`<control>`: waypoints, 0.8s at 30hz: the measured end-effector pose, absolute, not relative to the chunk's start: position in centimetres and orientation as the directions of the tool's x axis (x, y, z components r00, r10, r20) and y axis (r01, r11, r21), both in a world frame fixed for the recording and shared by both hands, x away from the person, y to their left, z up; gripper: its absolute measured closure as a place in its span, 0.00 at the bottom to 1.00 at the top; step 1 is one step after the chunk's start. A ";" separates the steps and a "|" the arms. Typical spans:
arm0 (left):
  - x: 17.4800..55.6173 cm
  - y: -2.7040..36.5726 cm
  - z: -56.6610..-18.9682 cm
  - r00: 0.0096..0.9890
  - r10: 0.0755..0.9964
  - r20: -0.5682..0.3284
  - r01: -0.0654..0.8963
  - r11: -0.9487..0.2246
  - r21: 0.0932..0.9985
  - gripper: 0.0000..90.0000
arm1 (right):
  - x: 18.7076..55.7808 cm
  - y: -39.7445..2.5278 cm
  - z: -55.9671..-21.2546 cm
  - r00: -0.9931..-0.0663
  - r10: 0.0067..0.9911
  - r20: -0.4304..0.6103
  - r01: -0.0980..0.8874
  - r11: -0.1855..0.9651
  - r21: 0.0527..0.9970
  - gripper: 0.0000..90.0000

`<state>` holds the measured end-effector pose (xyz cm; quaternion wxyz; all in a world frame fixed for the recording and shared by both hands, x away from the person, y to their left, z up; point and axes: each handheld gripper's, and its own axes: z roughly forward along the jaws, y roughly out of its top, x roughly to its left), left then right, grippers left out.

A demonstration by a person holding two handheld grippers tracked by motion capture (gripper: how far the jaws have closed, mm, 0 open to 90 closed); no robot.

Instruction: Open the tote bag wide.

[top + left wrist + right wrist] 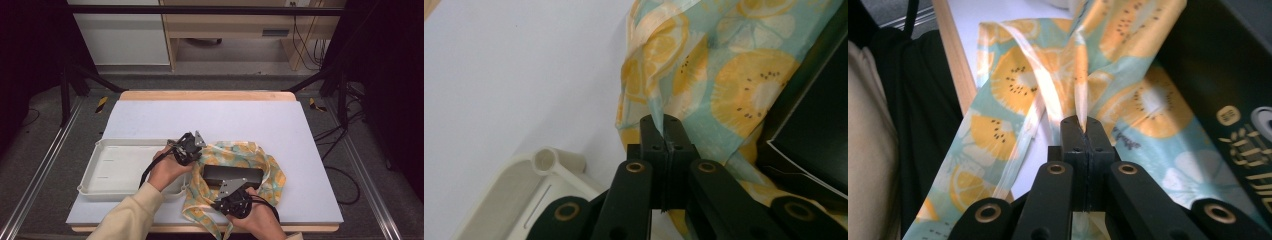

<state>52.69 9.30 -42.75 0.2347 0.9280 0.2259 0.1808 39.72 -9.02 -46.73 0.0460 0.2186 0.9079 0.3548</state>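
Observation:
A thin cloth (265, 167) printed with yellow fruit slices on pale teal lies on the white table cover, with a black box (232, 174) resting on its middle. My left gripper (199, 143) is shut on the cloth's left edge (659, 107), which rises in a fold between the jaws. At the near side my right gripper (227, 187) is shut on another fold of the cloth (1080, 100), pinched between its jaws. The black box (1228, 95) stands just to the right of the right gripper and carries gold print. The box (819, 125) also lies right of the left jaws.
A shallow white plastic tray (115, 167) sits at the left of the table, its corner (546, 160) close under the left gripper. The table's wooden front edge (953, 55) runs beside the cloth. Dark frame bars, cables and furniture stand beyond the table.

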 end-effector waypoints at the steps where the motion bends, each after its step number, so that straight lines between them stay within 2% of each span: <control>1: 52.8 9.2 -43.1 0.835 0.503 0.224 0.341 -0.792 0.506 1.00 | 39.6 -9.0 -46.8 -0.903 0.424 0.074 0.364 0.659 0.659 1.00; 7: 52.9 9.4 -43.7 0.835 0.510 0.206 0.350 -0.781 0.517 1.00 | 39.6 -9.1 -46.9 -0.906 0.415 0.083 0.363 0.660 0.657 1.00; 10: 52.6 9.6 -43.7 0.831 0.516 0.208 0.342 -0.768 0.541 0.95 | 39.6 -9.2 -46.8 -0.905 0.417 0.081 0.361 0.653 0.666 0.95; 11: 52.3 9.9 -43.4 0.820 0.531 0.215 0.338 -0.752 0.566 0.91 | 39.5 -9.3 -46.6 -0.904 0.423 0.067 0.352 0.644 0.679 0.87; 12: 52.3 9.9 -43.4 0.820 0.531 0.215 0.338 -0.752 0.566 0.87 | 39.4 -9.4 -46.4 -0.901 0.430 0.057 0.349 0.642 0.682 0.82; 13: 52.0 10.3 -43.0 0.807 0.549 0.217 0.328 -0.722 0.609 0.82 | 39.3 -9.5 -46.3 -0.897 0.438 0.052 0.351 0.638 0.686 0.77; 14: 52.0 10.3 -43.0 0.807 0.549 0.217 0.328 -0.722 0.609 0.77 | 39.3 -9.5 -46.3 -0.897 0.438 0.052 0.351 0.638 0.686 0.77; 15: 51.6 10.7 -42.4 0.794 0.568 0.216 0.321 -0.693 0.645 0.72 | 39.1 -9.7 -45.9 -0.890 0.454 0.031 0.344 0.628 0.698 0.65; 17: 51.4 10.9 -42.1 0.790 0.575 0.216 0.315 -0.681 0.661 0.69 | 39.1 -9.8 -45.8 -0.888 0.459 0.026 0.343 0.624 0.702 0.63; 18: 50.9 11.2 -41.4 0.779 0.587 0.220 0.299 -0.658 0.691 0.62 | 38.9 -10.1 -45.3 -0.881 0.474 0.012 0.343 0.620 0.705 0.54; 20: 50.6 11.4 -41.0 0.779 0.588 0.217 0.292 -0.646 0.705 0.58 | 38.8 -10.2 -45.1 -0.878 0.479 0.009 0.343 0.617 0.708 0.52; 21: 50.1 11.6 -40.3 0.776 0.595 0.211 0.282 -0.626 0.727 0.55 | 38.7 -10.5 -44.7 -0.873 0.488 0.002 0.342 0.609 0.716 0.46; 24: 49.5 11.8 -39.7 0.777 0.593 0.211 0.269 -0.616 0.741 0.52 | 38.7 -10.8 -44.3 -0.863 0.504 -0.005 0.347 0.603 0.718 0.43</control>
